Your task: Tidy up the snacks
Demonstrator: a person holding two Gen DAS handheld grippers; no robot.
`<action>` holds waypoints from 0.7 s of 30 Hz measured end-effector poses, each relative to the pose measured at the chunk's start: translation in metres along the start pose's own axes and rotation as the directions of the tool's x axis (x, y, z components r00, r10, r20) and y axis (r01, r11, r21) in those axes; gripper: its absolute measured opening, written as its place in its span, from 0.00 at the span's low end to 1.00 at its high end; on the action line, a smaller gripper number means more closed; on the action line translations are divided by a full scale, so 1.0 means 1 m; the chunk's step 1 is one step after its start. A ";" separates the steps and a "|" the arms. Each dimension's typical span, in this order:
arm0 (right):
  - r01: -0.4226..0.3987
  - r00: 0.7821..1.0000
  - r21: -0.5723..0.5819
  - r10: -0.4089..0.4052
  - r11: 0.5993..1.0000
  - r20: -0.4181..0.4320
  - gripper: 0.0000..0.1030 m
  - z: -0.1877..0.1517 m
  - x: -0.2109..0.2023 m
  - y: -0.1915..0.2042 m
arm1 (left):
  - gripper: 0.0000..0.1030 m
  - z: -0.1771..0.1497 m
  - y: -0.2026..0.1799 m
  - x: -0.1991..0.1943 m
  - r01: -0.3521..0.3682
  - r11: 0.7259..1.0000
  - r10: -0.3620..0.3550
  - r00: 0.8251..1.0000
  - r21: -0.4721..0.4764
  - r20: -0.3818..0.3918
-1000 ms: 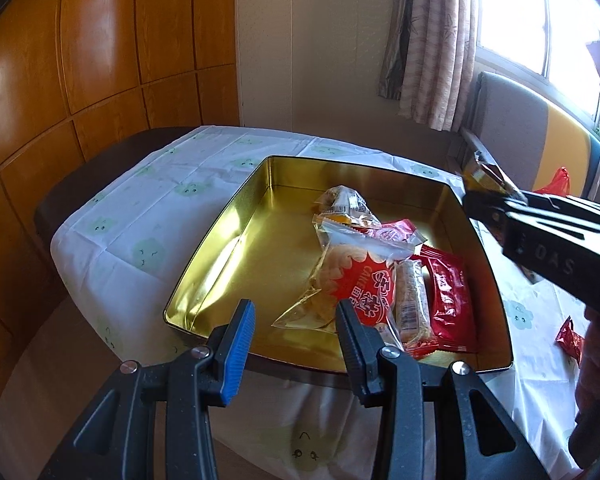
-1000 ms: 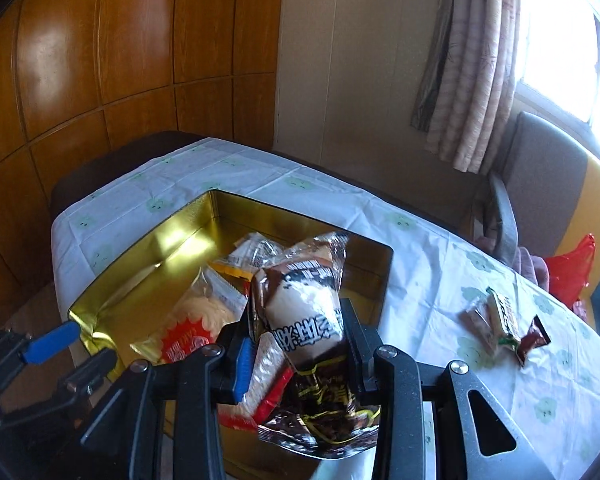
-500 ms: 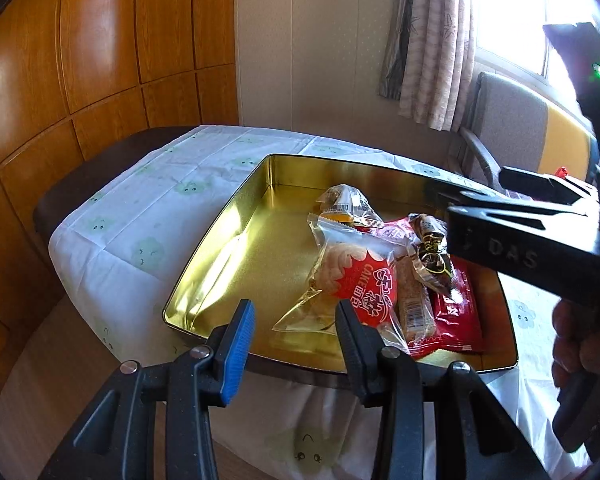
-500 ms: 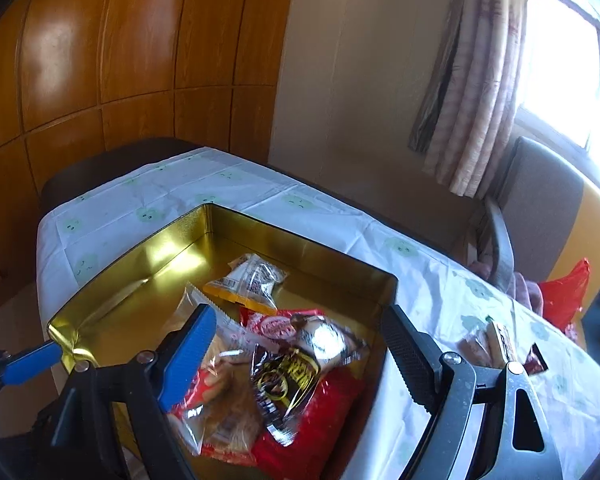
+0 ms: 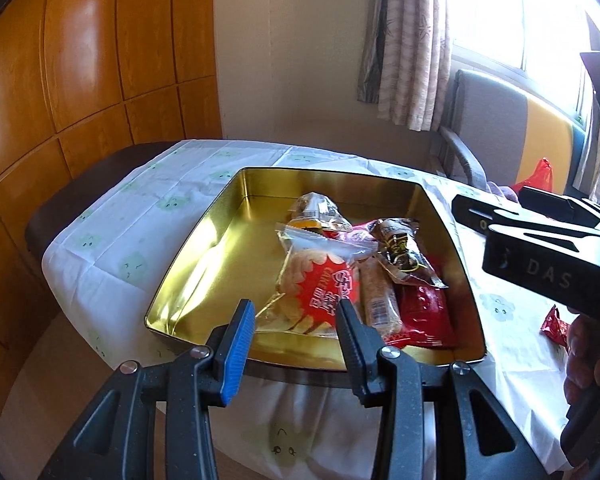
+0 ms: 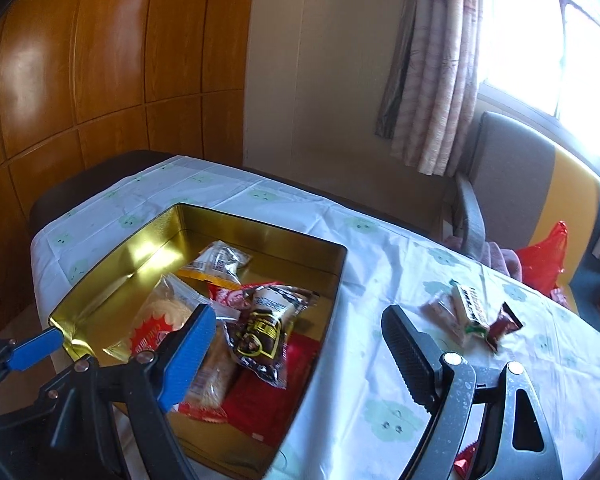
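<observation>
A gold tin (image 5: 204,248) (image 6: 120,248) sits on the white tablecloth and holds several wrapped snacks. A brown-wrapped cake (image 5: 404,256) (image 6: 268,328) lies on top of them, beside a clear biscuit pack with a red label (image 5: 320,280) (image 6: 160,316). My right gripper (image 6: 298,316) hovers over the tin's right rim, open wide, with nothing between its pads. My left gripper (image 5: 294,308) hangs at the tin's near edge, its jaws partly apart and empty. In the left wrist view the right gripper's body (image 5: 540,248) shows at the right.
Loose snacks (image 6: 468,312) lie on the cloth right of the tin, and a small red candy (image 5: 554,326) lies nearer. A grey and yellow chair (image 6: 512,184) with a red bag (image 6: 548,256) stands behind the table. Wood panels line the left wall.
My right gripper opened and let go of the brown-wrapped cake, which now lies in the tin. It then drew back toward the right. The left gripper stayed put.
</observation>
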State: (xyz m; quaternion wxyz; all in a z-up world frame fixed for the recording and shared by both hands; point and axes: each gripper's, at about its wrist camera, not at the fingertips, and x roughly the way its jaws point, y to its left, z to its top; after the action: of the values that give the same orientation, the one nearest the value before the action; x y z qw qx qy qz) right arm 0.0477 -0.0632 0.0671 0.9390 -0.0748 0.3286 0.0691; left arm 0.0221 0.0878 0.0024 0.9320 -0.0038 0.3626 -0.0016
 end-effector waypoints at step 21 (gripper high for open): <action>0.077 0.996 0.083 -0.073 0.994 -0.047 0.84 -0.033 -0.018 -0.057 | 0.41 0.003 -0.038 -0.004 0.047 0.994 -0.046 0.999 0.097 -0.008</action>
State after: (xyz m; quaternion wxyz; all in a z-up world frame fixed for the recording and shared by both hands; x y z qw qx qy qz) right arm 0.0236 -0.1271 0.0586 0.9358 -0.0487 0.3488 0.0181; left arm 0.0208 0.0500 0.0075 0.9298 0.0333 0.3644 -0.0411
